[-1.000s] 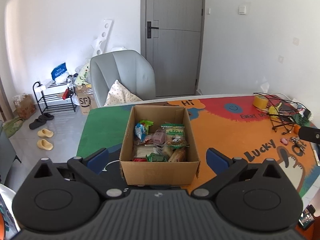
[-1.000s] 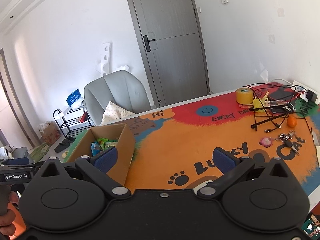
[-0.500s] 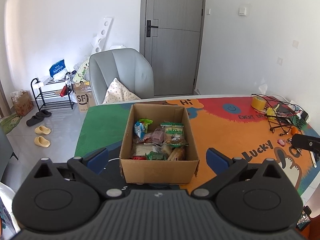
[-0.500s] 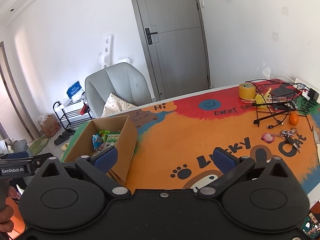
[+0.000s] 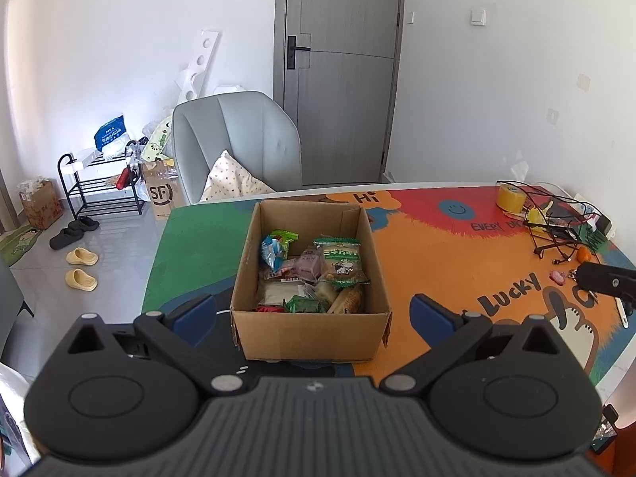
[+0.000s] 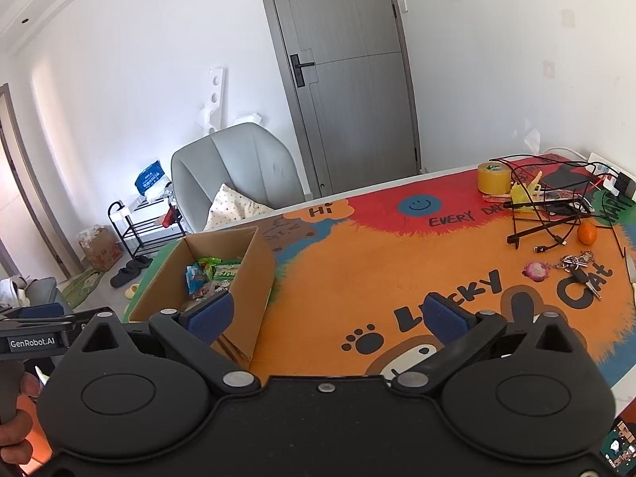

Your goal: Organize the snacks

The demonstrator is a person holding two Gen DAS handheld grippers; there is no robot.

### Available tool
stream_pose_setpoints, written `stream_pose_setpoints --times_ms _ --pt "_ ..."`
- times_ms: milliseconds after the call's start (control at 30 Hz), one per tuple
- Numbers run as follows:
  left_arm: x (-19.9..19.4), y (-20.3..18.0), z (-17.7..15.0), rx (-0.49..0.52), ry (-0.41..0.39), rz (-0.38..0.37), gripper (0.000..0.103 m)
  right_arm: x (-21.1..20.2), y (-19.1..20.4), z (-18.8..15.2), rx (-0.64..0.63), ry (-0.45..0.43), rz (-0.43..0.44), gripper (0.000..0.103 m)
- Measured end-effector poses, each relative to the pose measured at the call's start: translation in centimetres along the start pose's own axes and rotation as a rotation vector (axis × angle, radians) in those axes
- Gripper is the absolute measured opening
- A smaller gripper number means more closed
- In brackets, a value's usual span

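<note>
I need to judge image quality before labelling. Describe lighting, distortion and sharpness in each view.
Left wrist view: even daylight, dark fisheye corners, door frame bowed; the cardboard box and its snacks look sharp.
Right wrist view: tilted, stronger bowing of the walls; bright wall patch at left, and the mat lettering is crisp.

Empty right tongs (image 6: 336, 314) gape beside the snack box (image 6: 222, 274).

Left gripper (image 5: 314, 314): matte black body, ribbed centre panel, two round discs, silver pivot screws, blue finger pads (image 5: 431, 314). Right gripper (image 6: 326, 314): identical build. White "GenRobot.AI" label (image 6: 32, 344) is noted.
</note>
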State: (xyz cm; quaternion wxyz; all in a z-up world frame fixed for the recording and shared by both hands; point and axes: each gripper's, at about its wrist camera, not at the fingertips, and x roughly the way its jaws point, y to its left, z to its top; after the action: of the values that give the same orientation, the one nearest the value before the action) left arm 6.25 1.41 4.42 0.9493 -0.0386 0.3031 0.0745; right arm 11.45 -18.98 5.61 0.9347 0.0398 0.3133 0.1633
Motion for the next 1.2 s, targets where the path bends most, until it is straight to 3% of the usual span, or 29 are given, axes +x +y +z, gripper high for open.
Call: stream_pose_setpoints --times_ms 1200 --pt "1.1 -0.4 -0.7 0.017 0.032 -0.03 0.103 0.7 0.3 -0.4 -0.016 0.041 -0.006 0.103"
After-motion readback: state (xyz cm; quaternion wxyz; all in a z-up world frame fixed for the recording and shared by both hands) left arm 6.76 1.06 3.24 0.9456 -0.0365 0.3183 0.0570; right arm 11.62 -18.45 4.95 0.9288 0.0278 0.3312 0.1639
